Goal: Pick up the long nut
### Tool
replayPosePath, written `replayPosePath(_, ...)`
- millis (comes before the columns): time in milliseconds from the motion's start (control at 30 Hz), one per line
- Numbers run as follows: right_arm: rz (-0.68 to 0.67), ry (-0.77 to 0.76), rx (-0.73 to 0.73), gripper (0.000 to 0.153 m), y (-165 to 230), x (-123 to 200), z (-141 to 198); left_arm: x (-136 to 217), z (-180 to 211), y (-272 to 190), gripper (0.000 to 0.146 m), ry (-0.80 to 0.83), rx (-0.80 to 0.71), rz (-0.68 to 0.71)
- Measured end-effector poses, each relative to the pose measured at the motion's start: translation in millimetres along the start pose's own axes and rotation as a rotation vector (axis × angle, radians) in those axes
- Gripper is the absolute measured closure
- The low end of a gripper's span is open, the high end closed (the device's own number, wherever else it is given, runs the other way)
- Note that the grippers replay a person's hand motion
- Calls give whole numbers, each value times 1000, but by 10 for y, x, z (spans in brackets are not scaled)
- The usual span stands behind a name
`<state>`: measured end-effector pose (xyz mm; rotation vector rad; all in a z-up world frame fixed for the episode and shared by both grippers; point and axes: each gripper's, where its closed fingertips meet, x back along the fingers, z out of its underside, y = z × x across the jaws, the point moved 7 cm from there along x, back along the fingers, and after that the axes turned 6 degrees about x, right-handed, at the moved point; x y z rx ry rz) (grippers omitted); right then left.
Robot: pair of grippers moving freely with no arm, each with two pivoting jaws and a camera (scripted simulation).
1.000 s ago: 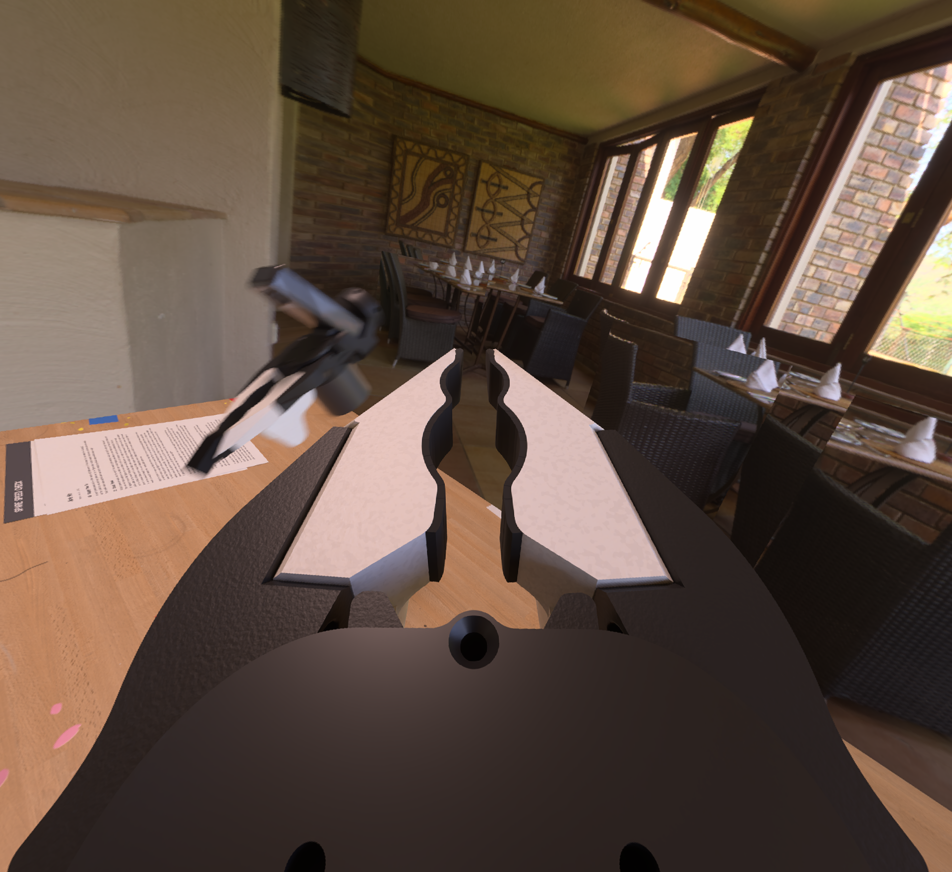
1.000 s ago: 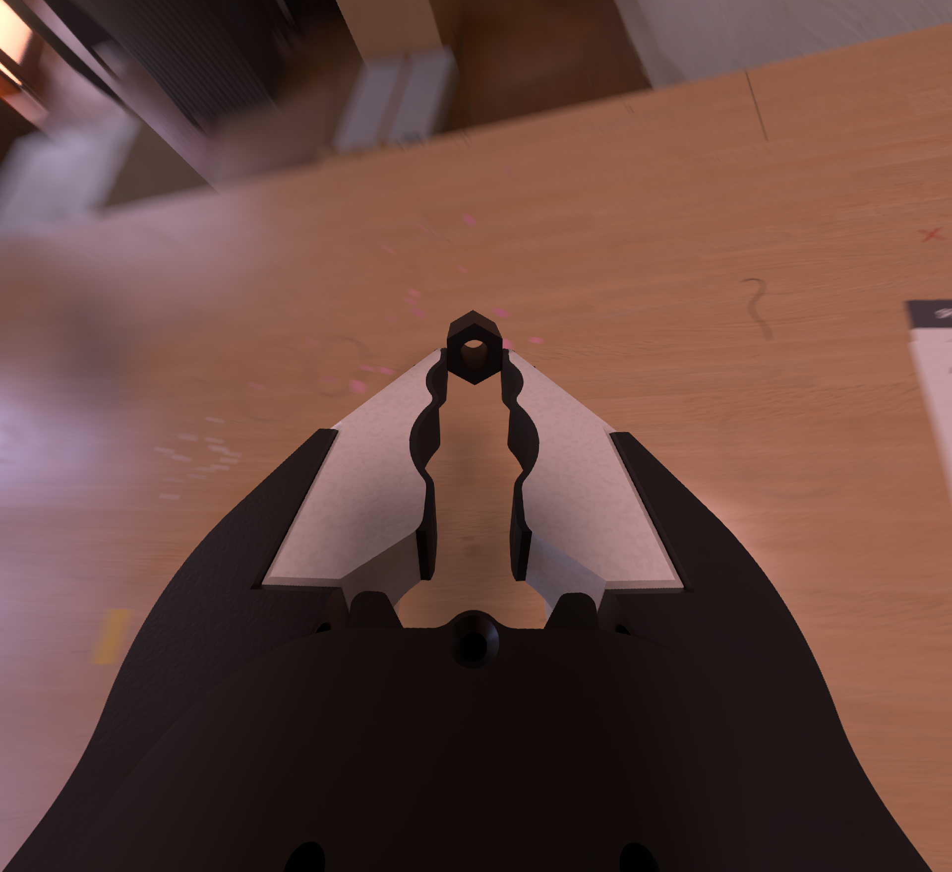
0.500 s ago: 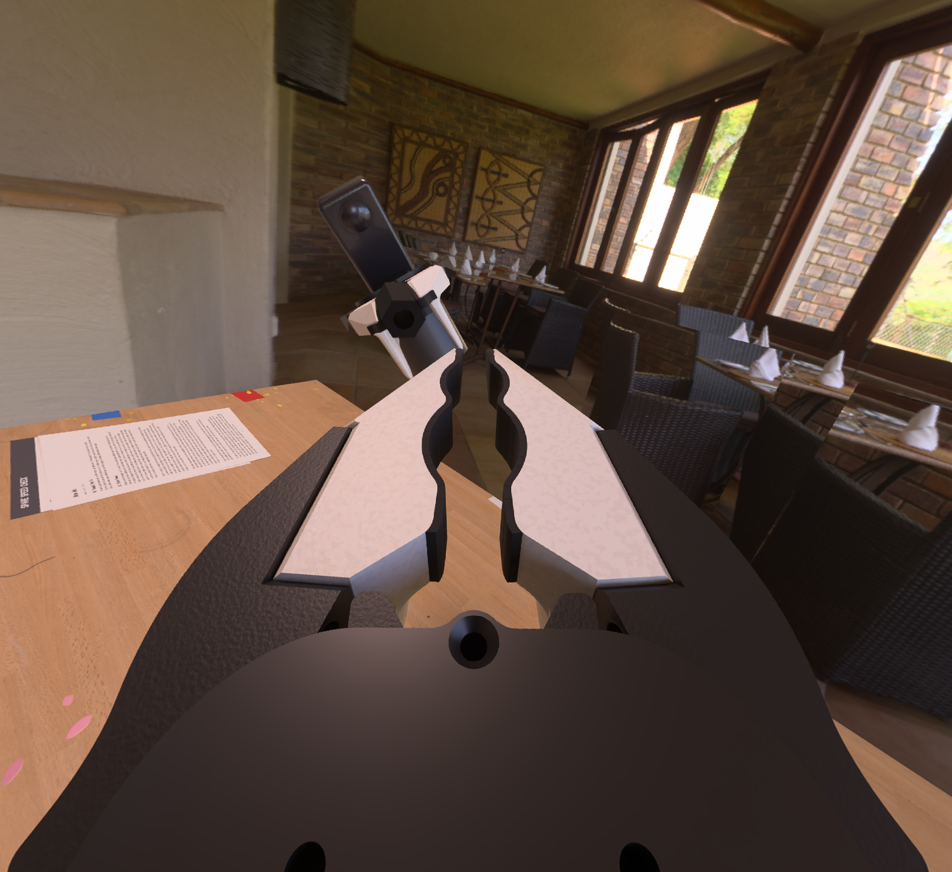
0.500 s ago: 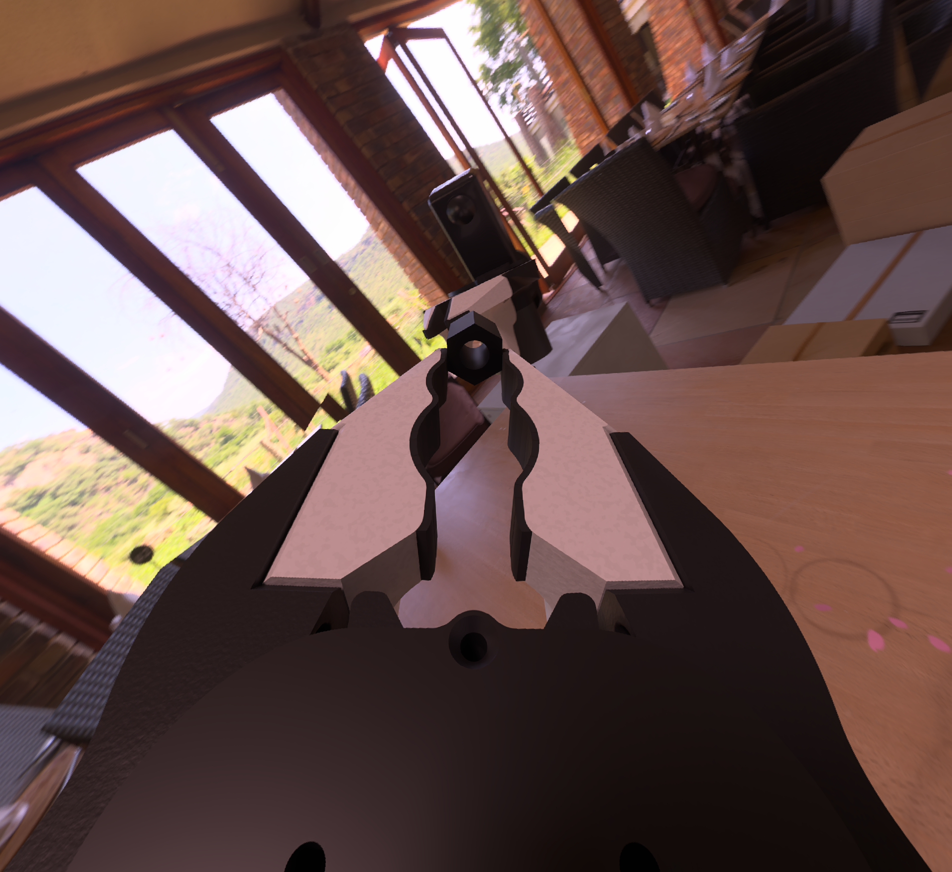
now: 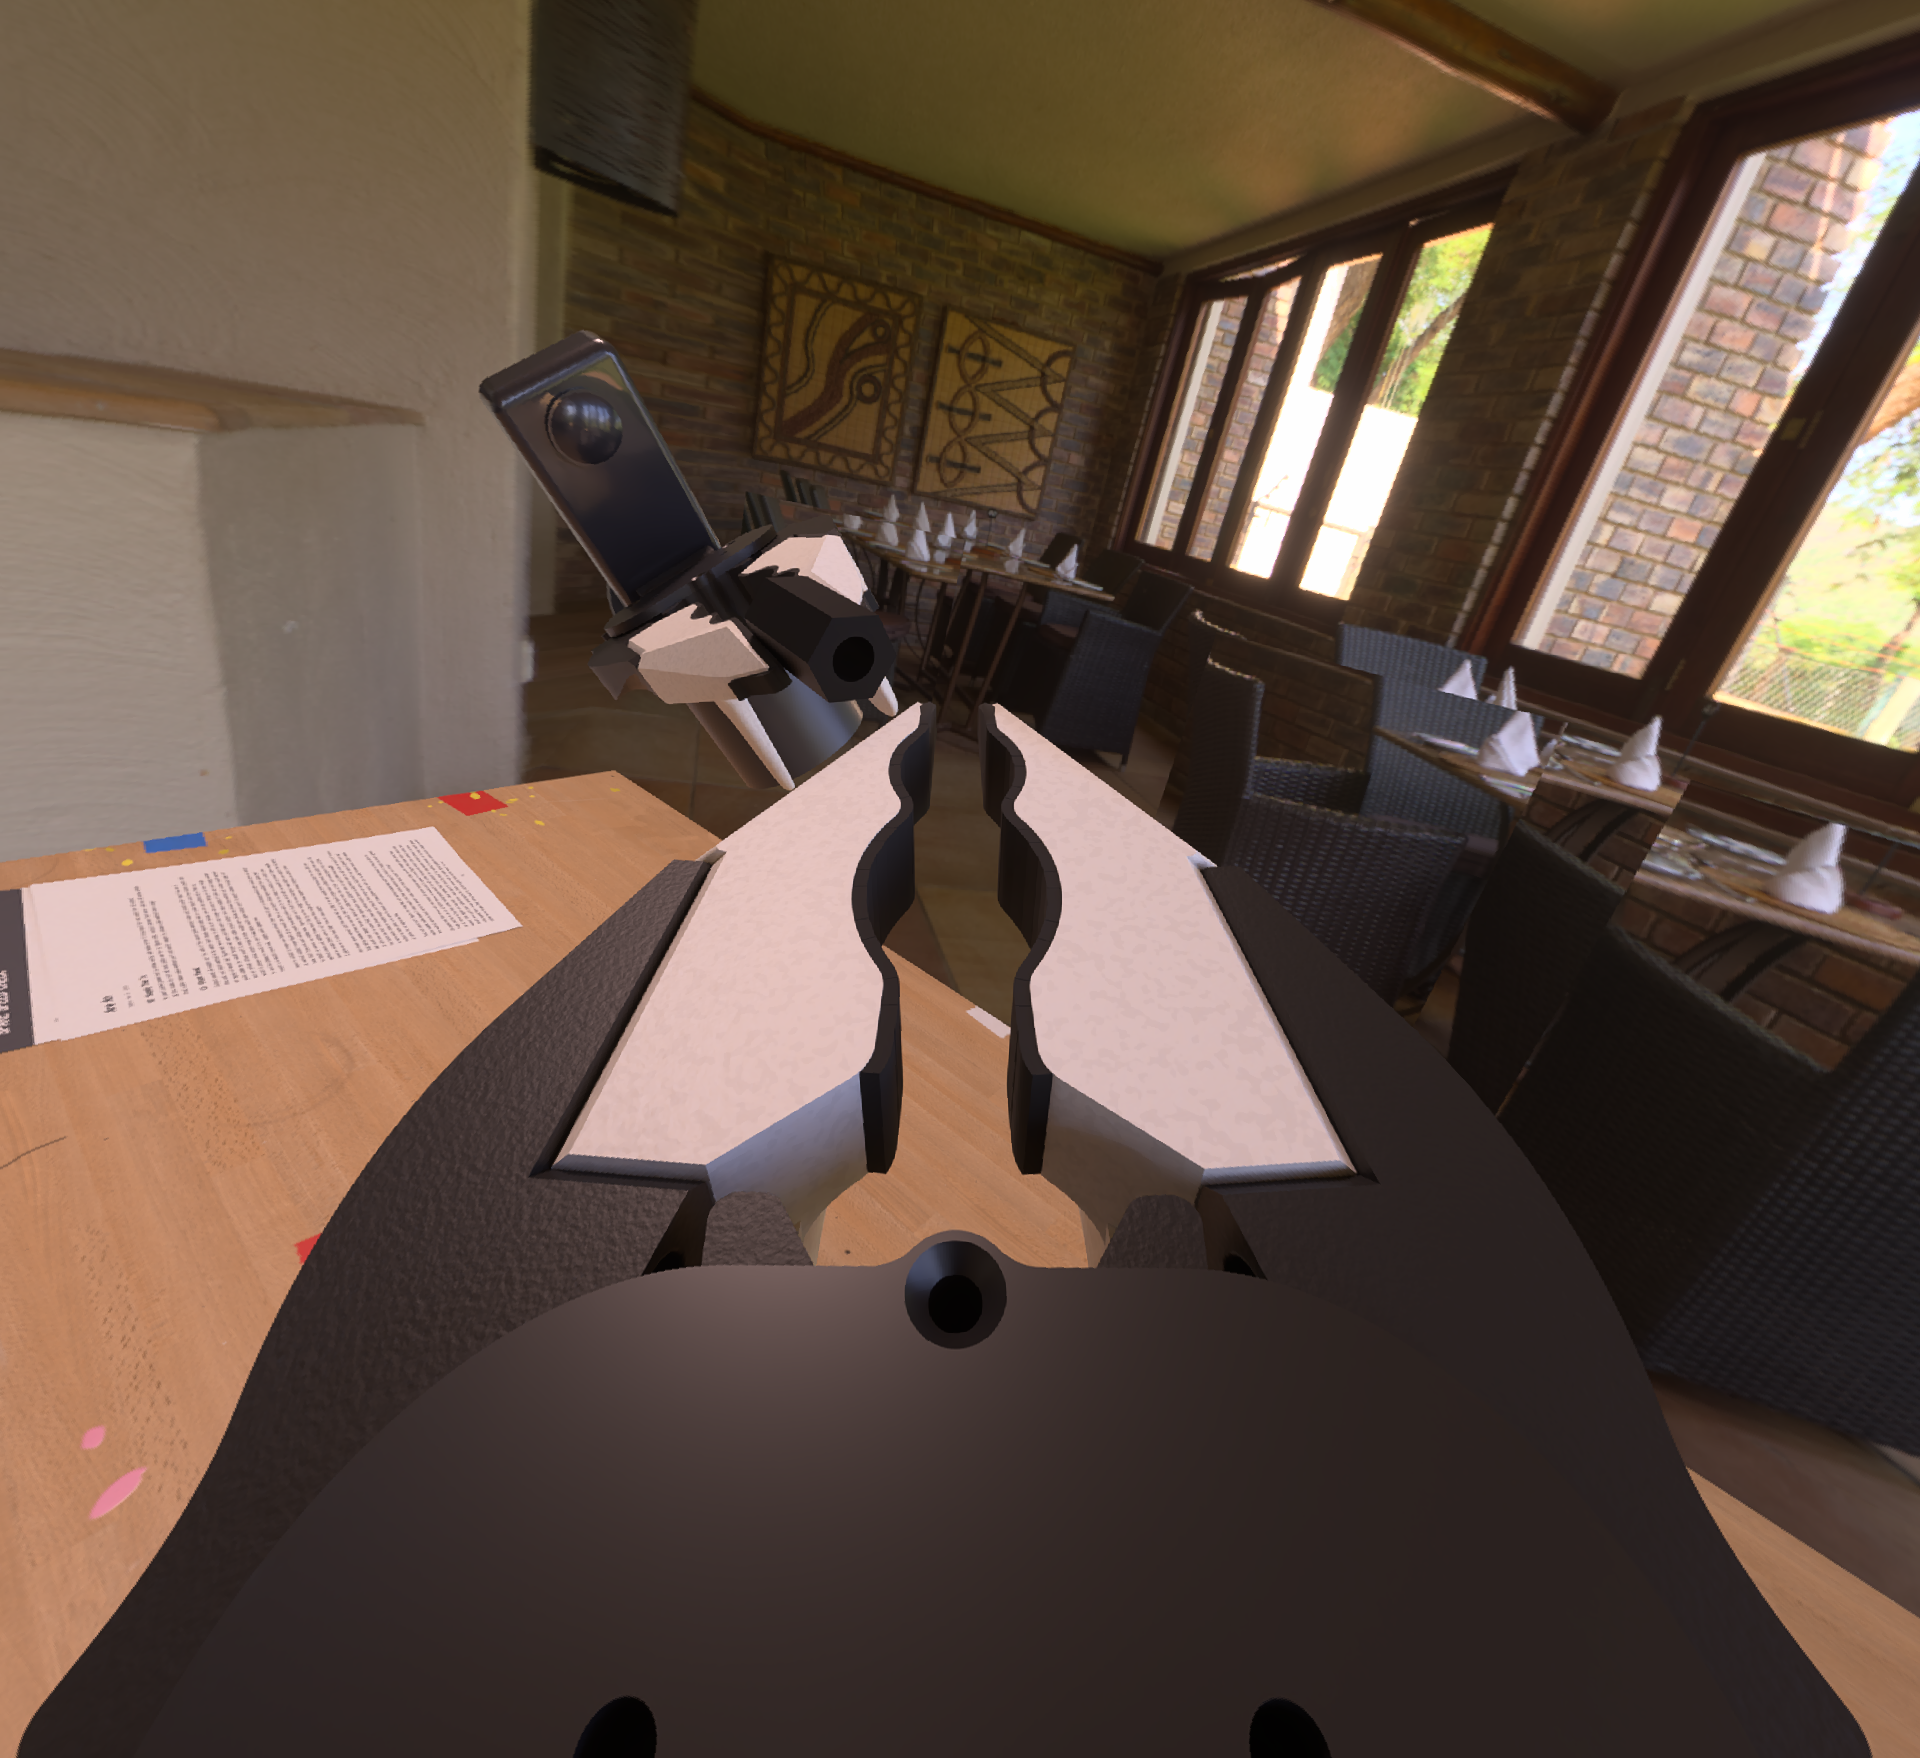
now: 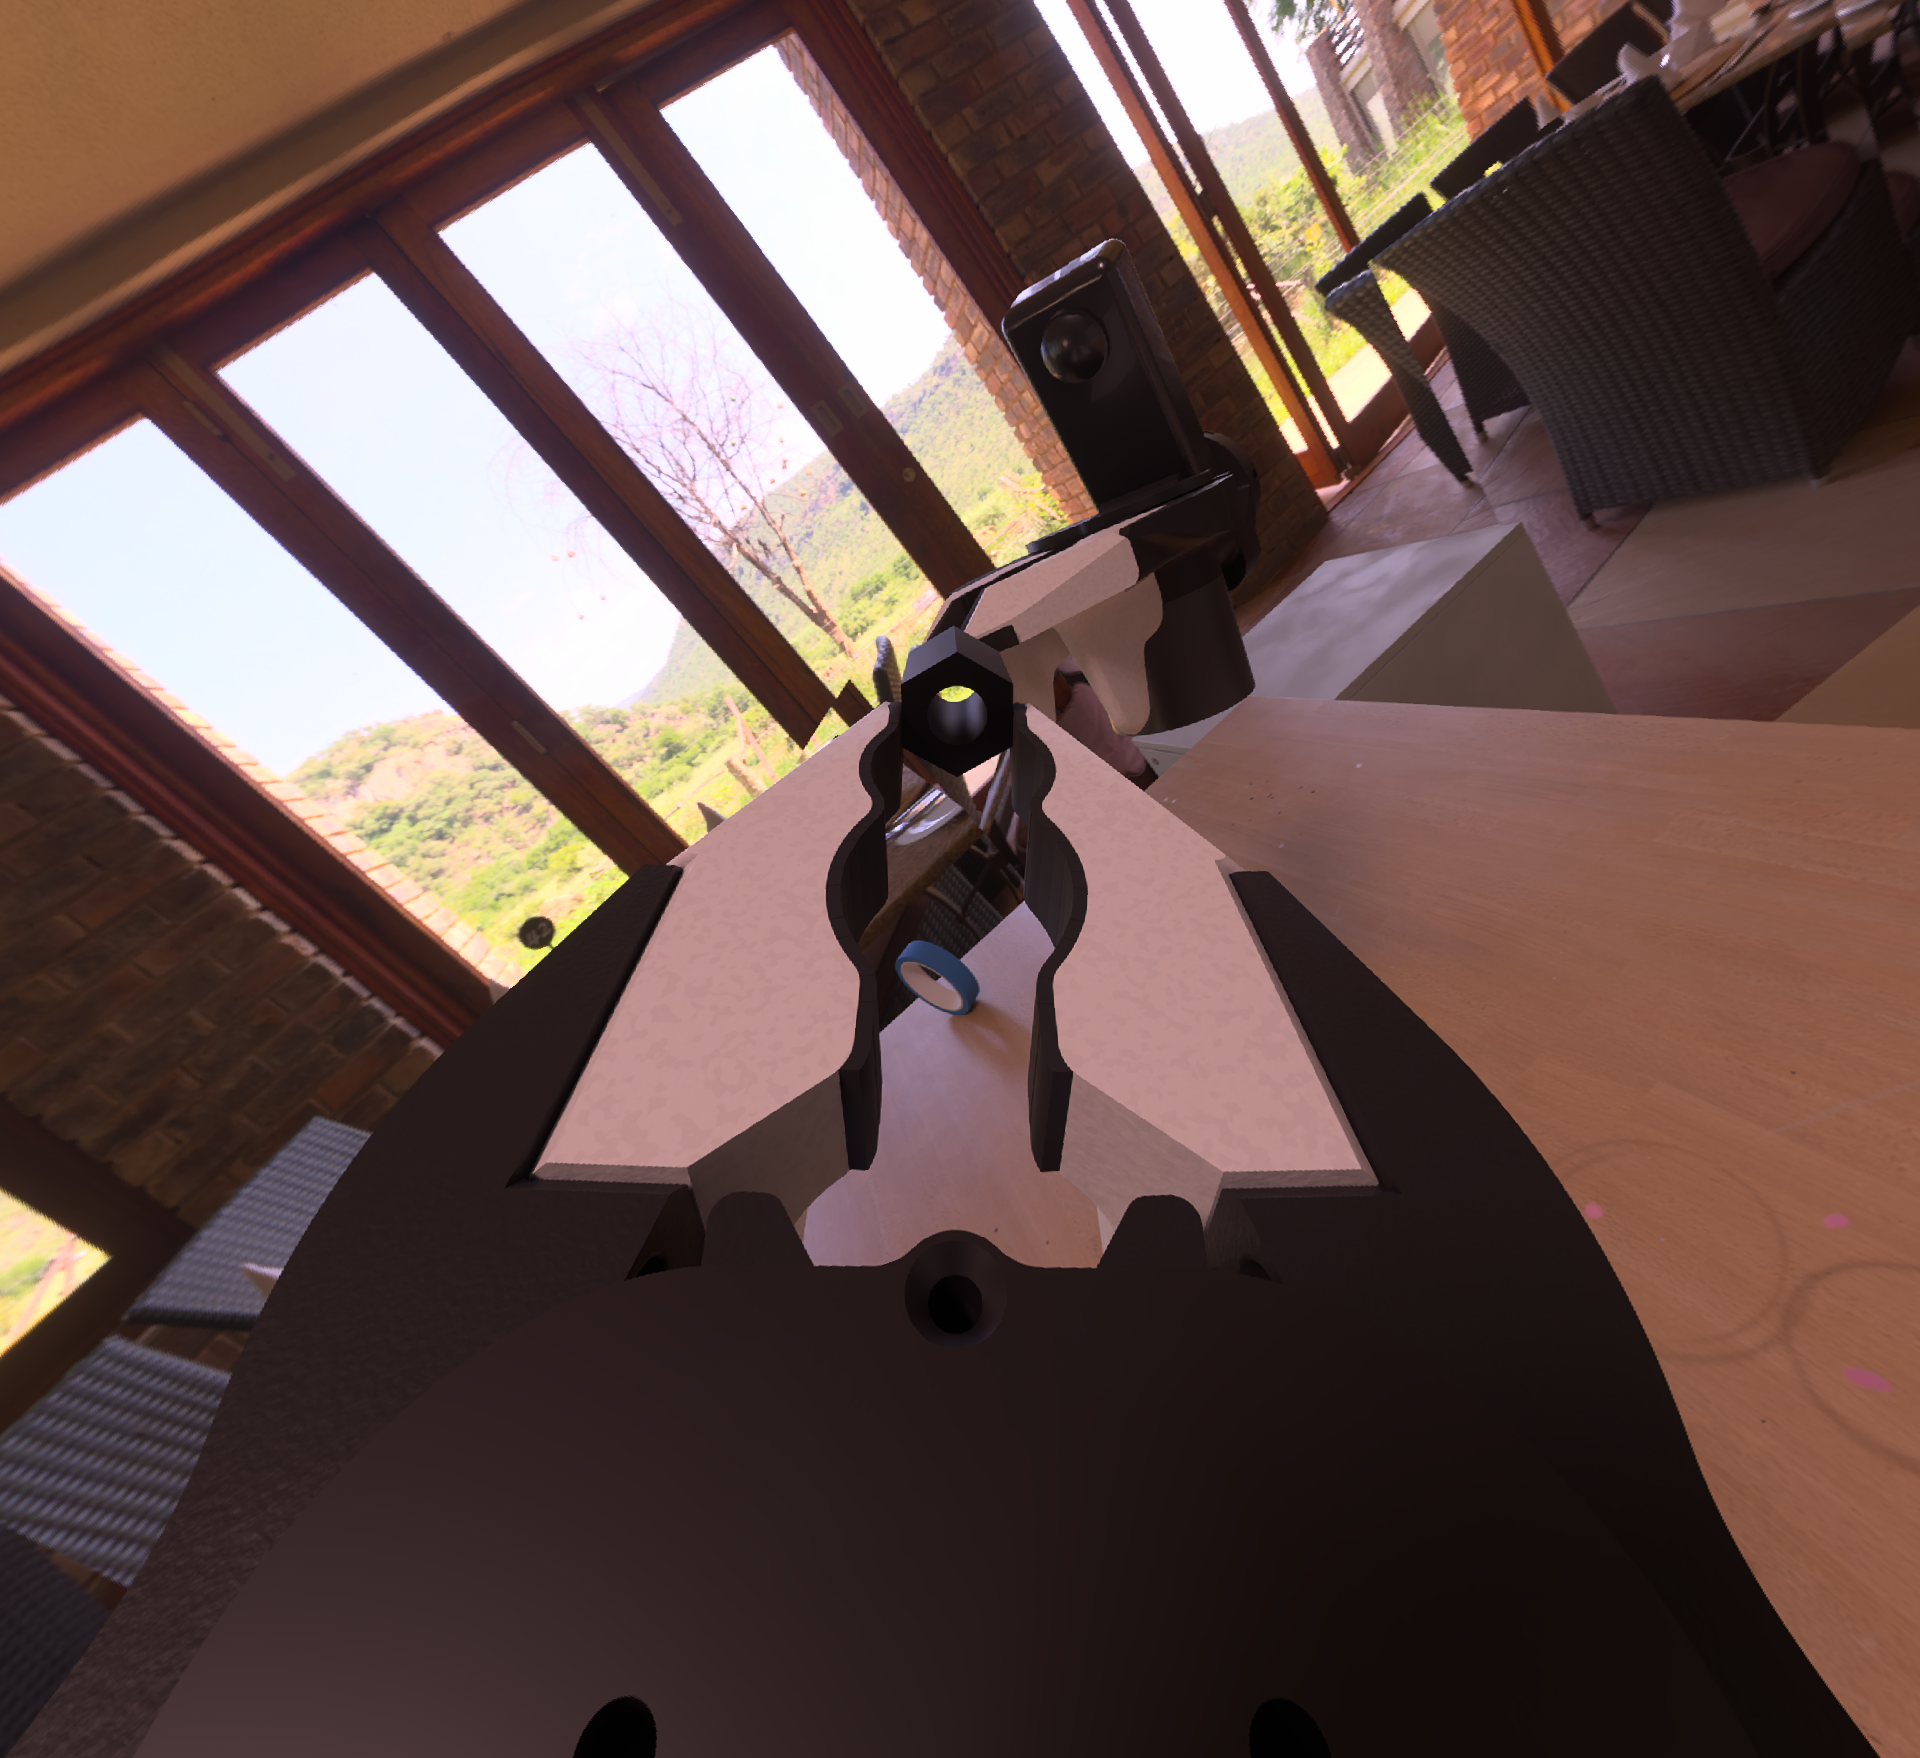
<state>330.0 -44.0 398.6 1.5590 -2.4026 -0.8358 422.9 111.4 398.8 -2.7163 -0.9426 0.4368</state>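
Observation:
The long nut is a black hexagonal tube with a through hole. My right gripper is shut on it at the fingertips and holds it in the air, well above the wooden table. In the left wrist view the right gripper hovers just ahead and to the left of my fingertips, with the nut pointing towards me. My left gripper is empty, its jaws almost together. It also shows in the right wrist view, just beyond the nut.
A printed sheet lies on the table at the left, with small red and blue marks near the far edge. A blue tape roll stands on the table. Wicker chairs stand beyond the table edge.
My right gripper has lifted the nut off the table, swung up from pointing down and come closer to the left gripper. The left gripper has barely moved.

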Motion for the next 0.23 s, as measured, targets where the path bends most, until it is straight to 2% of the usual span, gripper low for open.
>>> replayPosePath(233, 17, 26, -129, 133, 13, -10, -18, -2, 3, -1, 138, -3, 15, 2)
